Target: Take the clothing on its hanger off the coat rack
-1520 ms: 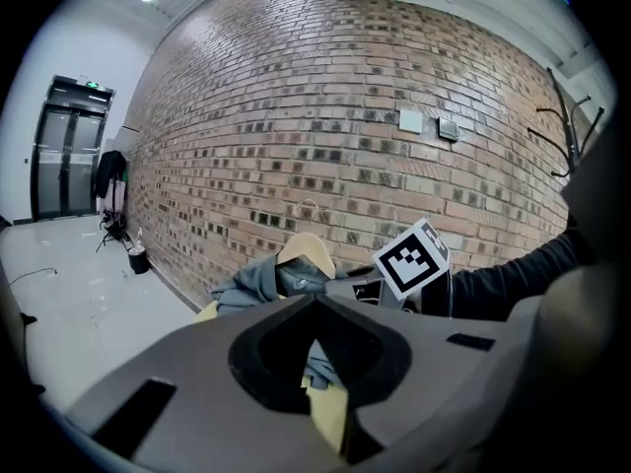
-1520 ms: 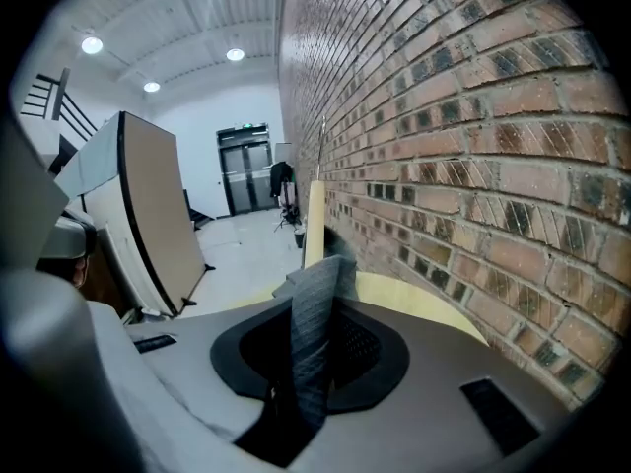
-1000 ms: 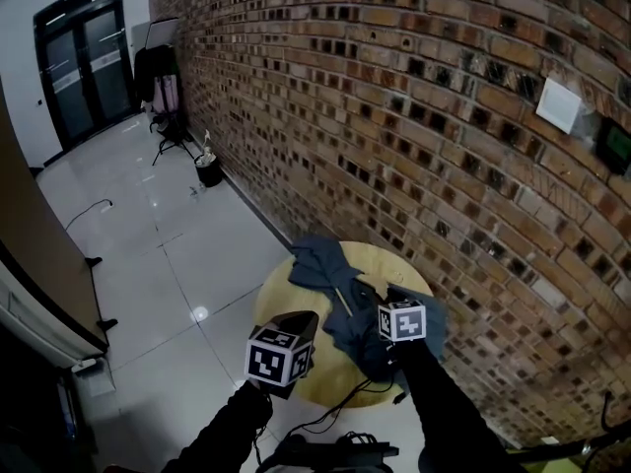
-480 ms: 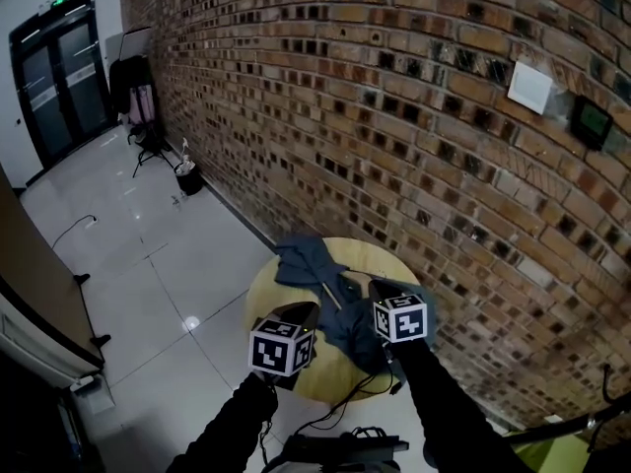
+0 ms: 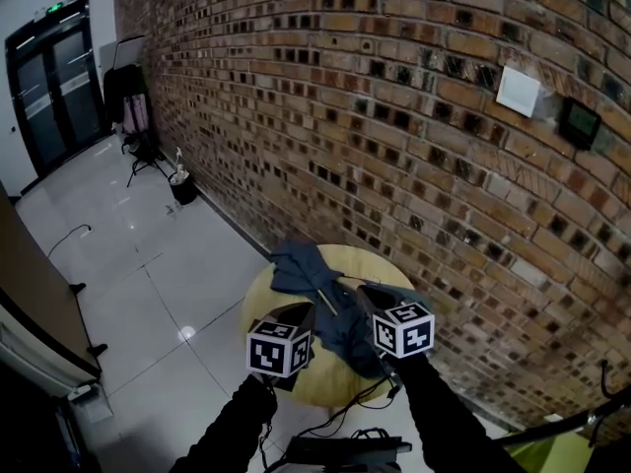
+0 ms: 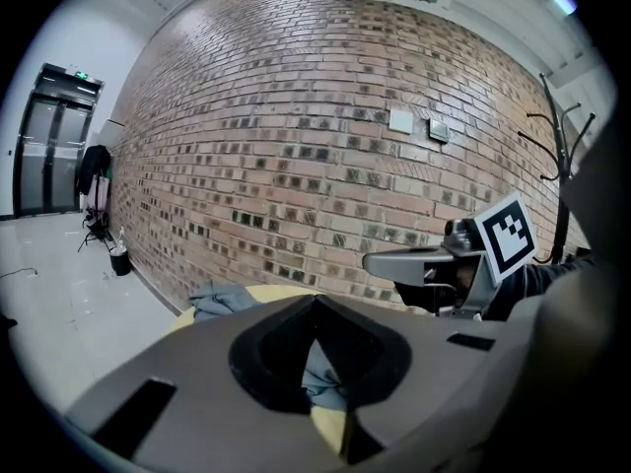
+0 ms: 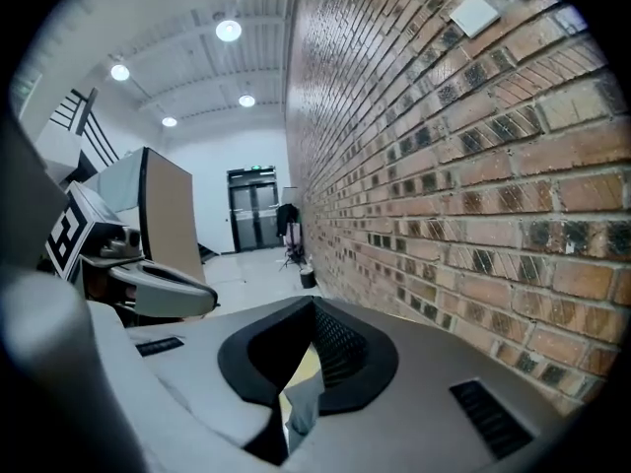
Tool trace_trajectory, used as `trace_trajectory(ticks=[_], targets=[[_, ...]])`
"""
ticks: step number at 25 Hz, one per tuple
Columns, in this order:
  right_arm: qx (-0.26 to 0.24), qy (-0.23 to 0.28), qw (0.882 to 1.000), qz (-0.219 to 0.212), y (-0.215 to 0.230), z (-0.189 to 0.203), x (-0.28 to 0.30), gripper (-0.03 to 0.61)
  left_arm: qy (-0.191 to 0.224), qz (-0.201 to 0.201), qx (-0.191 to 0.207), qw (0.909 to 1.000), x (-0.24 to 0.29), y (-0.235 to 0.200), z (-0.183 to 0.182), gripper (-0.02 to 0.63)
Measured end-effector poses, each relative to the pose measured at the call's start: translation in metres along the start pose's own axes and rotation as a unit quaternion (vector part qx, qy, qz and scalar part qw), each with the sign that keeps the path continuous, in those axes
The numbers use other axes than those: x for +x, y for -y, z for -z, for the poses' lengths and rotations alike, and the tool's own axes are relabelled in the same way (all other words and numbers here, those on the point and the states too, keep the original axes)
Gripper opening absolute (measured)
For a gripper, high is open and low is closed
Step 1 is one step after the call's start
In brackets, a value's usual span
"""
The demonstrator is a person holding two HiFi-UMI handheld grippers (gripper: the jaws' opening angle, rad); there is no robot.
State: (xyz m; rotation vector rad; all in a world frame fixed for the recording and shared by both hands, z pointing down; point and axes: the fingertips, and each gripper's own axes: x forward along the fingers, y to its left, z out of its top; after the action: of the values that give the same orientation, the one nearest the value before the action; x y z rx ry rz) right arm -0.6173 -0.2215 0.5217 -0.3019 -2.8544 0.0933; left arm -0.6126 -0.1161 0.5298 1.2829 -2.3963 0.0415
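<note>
Blue-grey clothing [image 5: 301, 267] lies crumpled on a round yellow tabletop [image 5: 386, 267] set against a long brick wall [image 5: 394, 116]. Glossy pale floor tiles [image 5: 138, 264] run to a dark double door [image 5: 54, 72]. My left tool [image 6: 315, 302] and right tool [image 7: 314, 305] hang over the clothing, each with its jaws closed tip to tip. Cloth shows behind the right tips, but I cannot tell whether it is pinched.

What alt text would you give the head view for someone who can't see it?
The left gripper and right gripper hang over blue-grey clothing lying crumpled on a round yellow table beside a brick wall. A glossy tiled floor runs back to dark double doors.
</note>
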Motion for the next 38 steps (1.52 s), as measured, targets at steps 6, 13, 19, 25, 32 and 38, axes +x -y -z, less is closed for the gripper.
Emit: trace_trajectory(ticks=[6,13,19,25,32,38], targets=[[0.010,0.010,1.000,0.003,-0.001,-0.003,-0.008,0.003,0.006,0.001,0.003,1.0000,0.000,0.003,-0.007,0.003],[0.013,0.014,1.000,0.004,-0.001,-0.002,-0.014,0.003,0.009,0.005,0.006,0.9999,0.004,0.006,-0.009,0.003],[0.009,0.013,1.000,0.002,-0.002,0.001,-0.016,0.003,0.006,0.009,0.006,0.9999,0.007,0.010,-0.006,0.003],[0.014,0.012,1.000,0.001,-0.003,0.003,-0.020,0.003,0.004,0.008,0.008,0.9999,0.004,0.011,-0.008,0.003],[0.015,0.013,1.000,0.002,-0.001,0.002,-0.023,0.003,0.004,0.010,0.010,0.9999,0.005,0.015,-0.010,0.003],[0.010,0.014,1.000,0.004,-0.001,0.002,-0.027,0.003,0.005,0.010,0.011,0.9999,0.003,0.019,-0.008,0.003]])
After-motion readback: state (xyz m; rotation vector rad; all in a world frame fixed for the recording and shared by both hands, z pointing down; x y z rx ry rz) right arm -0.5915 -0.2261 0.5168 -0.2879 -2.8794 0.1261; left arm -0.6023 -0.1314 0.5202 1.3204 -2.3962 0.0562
